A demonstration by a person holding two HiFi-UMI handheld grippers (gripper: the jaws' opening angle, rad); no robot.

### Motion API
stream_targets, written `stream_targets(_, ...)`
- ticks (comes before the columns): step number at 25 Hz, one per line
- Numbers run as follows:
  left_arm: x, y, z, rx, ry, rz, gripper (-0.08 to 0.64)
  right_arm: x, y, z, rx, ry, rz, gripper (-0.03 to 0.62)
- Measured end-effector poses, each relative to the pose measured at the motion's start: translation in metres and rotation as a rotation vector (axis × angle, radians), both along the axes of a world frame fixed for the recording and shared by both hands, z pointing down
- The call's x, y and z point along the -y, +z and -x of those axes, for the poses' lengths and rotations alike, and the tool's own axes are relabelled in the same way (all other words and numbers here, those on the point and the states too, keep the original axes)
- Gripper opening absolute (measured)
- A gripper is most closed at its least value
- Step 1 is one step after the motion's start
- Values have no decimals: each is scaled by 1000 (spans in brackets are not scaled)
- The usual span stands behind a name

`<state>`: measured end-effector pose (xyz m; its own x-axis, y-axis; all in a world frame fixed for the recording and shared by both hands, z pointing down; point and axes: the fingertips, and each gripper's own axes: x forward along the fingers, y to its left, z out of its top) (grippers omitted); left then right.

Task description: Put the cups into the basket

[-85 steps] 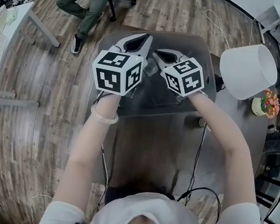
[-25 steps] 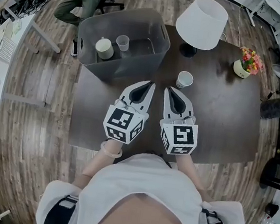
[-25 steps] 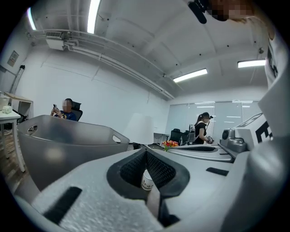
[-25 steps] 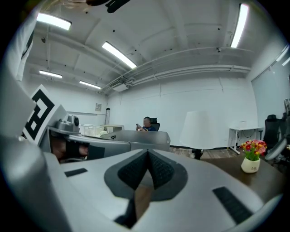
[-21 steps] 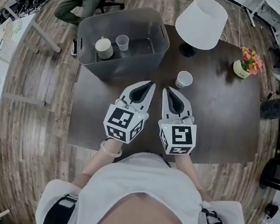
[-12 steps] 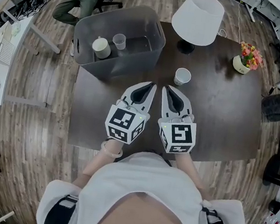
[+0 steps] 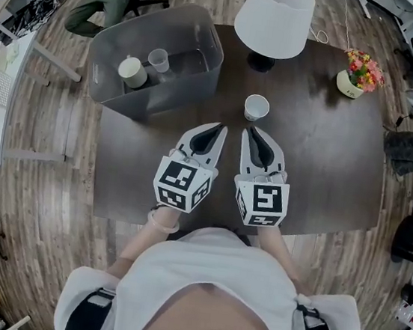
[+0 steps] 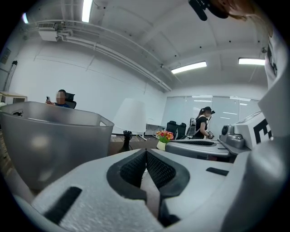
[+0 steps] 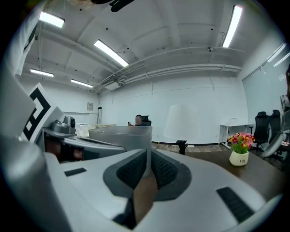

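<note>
While the view has drifted so that everything lies further left than a moment ago, the basket (image 7: 158, 103) on your table (image 7: 319, 168) holds a white cup (image 7: 132, 72) and a clear cup (image 7: 158, 60). Your left tool (image 7: 218, 128) and right tool (image 7: 249, 131) stay side by side, jaws together, empty. A third cup (image 7: 256, 107) stands just ahead of the right tool.

The head view's top edge cuts off the seated person (image 7: 111, 1).
</note>
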<state>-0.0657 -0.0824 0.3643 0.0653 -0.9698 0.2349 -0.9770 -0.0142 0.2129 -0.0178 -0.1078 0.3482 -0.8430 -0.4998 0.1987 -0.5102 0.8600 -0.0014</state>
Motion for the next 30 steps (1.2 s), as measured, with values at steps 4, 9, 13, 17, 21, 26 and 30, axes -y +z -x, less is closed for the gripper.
stream_targets(4, 12, 17, -5, -12, -6, 29, 11, 19, 13, -10, -15, 17, 18, 170)
stream_targets(9, 32, 41, -1, -23, -19, 65, 11, 48, 46, -16, -74, 16, 79, 282)
stream_targets(13, 43, 69, 9, -32, -35, 108, 11, 64, 83, -10, -147, -8, 134, 325)
stream_targets(17, 56, 92, 19, -68, -40, 134, 11, 75, 111, 3, -184, -23, 161, 348)
stream_targets(21, 69, 108, 23, -86, -31, 134, 11, 92, 134, 9, -203, 15, 172, 365)
stream_targets(26, 75, 127, 26, -105, -18, 154, 11, 106, 149, 21, -204, 19, 188, 366)
stream_targets(30, 75, 133, 33, -110, -20, 157, 11, 109, 157, 30, -233, 18, 171, 365)
